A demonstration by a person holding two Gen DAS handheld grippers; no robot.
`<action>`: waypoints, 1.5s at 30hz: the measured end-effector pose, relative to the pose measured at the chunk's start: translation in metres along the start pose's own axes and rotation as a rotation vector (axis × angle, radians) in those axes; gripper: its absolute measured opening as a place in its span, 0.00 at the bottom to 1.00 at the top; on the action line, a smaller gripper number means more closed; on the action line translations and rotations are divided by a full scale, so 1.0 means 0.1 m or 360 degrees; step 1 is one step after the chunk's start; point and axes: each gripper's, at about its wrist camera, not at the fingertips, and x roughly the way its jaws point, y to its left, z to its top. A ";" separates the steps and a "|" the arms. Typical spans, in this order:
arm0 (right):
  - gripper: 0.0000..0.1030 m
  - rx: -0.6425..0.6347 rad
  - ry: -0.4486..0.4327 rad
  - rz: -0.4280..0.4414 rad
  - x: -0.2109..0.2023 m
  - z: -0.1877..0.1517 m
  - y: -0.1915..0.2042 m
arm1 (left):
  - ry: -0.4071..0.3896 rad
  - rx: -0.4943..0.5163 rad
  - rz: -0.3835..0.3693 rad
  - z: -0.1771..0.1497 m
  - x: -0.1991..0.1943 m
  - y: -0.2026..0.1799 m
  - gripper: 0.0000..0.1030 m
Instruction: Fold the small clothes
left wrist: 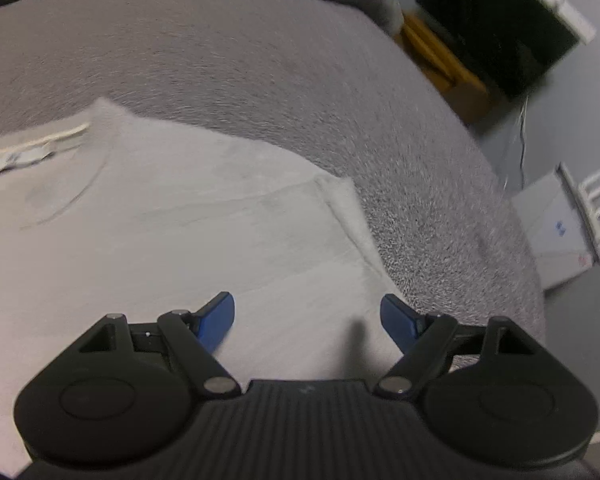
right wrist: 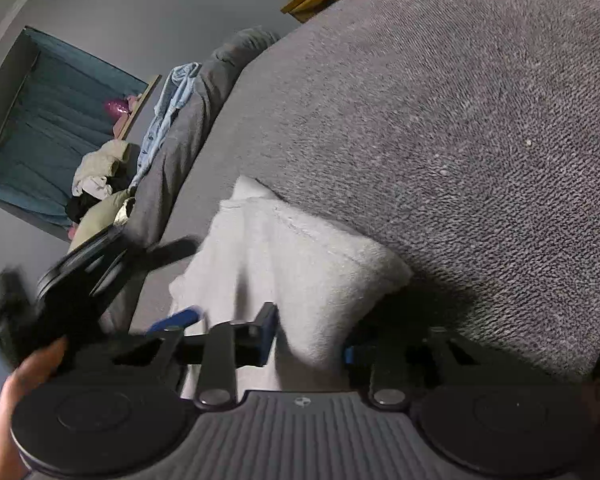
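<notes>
A white garment (left wrist: 180, 220) lies flat on the grey bed cover (left wrist: 260, 60), its neck label (left wrist: 20, 160) at the far left and a sleeve at the right. My left gripper (left wrist: 308, 316) hovers open just above the garment's right part, nothing between its blue pads. In the right wrist view a raised fold of the same white garment (right wrist: 292, 260) fills the gap between the pads, and my right gripper (right wrist: 309, 342) is shut on it. The left gripper (right wrist: 80, 280) shows blurred at the left there, held by a hand (right wrist: 20, 400).
Beyond the bed's right edge are a dark screen (left wrist: 496, 28), a wooden piece of furniture (left wrist: 440, 56) and a white router (left wrist: 560, 232). A grey rolled blanket (right wrist: 188, 140), a blue cloth (right wrist: 172, 108) and a pile of clothes (right wrist: 100, 176) lie at the bed's left side.
</notes>
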 end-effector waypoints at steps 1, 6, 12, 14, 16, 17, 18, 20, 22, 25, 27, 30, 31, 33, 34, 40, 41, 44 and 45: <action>0.24 -0.0009 0.0000 0.0012 -0.01 0.01 0.05 | 0.0024 0.0030 -0.0005 0.05 0.05 -0.07 0.77; 0.19 -0.0482 -0.0053 0.0066 -0.11 -0.07 0.53 | 0.0156 0.0124 -0.0057 0.21 0.19 -0.21 0.77; 0.18 -0.0968 -0.0052 0.0159 -0.09 -0.38 0.97 | 0.0268 0.0274 0.0009 0.33 0.27 -0.38 0.77; 0.18 -0.1027 -0.0043 0.0178 -0.09 -0.43 1.02 | 0.0313 0.0393 0.0060 0.34 0.32 -0.50 0.77; 0.18 -0.1031 -0.0025 0.0192 -0.10 -0.45 1.00 | 0.0350 0.0540 0.0150 0.32 0.38 -0.63 0.77; 0.18 -0.1038 -0.0021 0.0201 -0.09 -0.47 1.03 | 0.0355 0.0636 0.0216 0.31 0.39 -0.70 0.77; 0.18 -0.1058 -0.0018 0.0215 -0.09 -0.47 1.04 | 0.0351 0.0753 0.0295 0.29 0.41 -0.78 0.77; 0.18 -0.1127 -0.0021 0.0234 -0.11 -0.51 1.08 | 0.0351 0.0944 0.0422 0.25 0.44 -0.90 0.77; 0.18 -0.1207 -0.0027 0.0254 -0.12 -0.57 1.12 | 0.0370 0.1029 0.0486 0.23 0.48 -0.97 0.77; 0.18 -0.1247 -0.0017 0.0290 -0.12 -0.61 1.18 | 0.0356 0.1072 0.0508 0.20 0.43 -0.95 0.58; 0.18 -0.1246 -0.0004 0.0309 -0.11 -0.63 1.23 | 0.0329 0.1067 0.0509 0.24 0.33 -0.87 0.40; 0.18 -0.1266 0.0012 0.0342 -0.12 -0.64 1.24 | 0.0245 0.0983 0.0403 0.35 0.08 -0.64 0.17; 0.18 -0.1277 0.0016 0.0352 -0.12 -0.64 1.24 | 0.0221 0.0935 0.0375 0.39 -0.01 -0.54 0.14; 0.18 -0.1306 0.0030 0.0385 -0.13 -0.67 1.29 | 0.0151 0.0836 0.0298 0.47 -0.22 -0.33 0.12; 0.18 -0.1312 0.0039 0.0404 -0.13 -0.68 1.30 | 0.0109 0.0772 0.0253 0.50 -0.34 -0.20 0.12; 0.18 -0.1256 0.0186 0.0605 -0.14 -0.65 1.42 | -0.0169 0.0357 0.0000 0.52 -1.13 0.72 0.11; 0.18 -0.1230 0.0227 0.0655 -0.14 -0.63 1.43 | -0.0208 0.0287 -0.0038 0.50 -1.24 0.89 0.11; 0.18 -0.1231 0.0323 0.0765 -0.14 -0.66 1.51 | -0.0333 0.0116 -0.0123 0.34 -1.58 1.42 0.11; 0.18 -0.1233 0.0357 0.0789 -0.14 -0.68 1.54 | -0.0372 0.0075 -0.0142 0.27 -1.67 1.57 0.11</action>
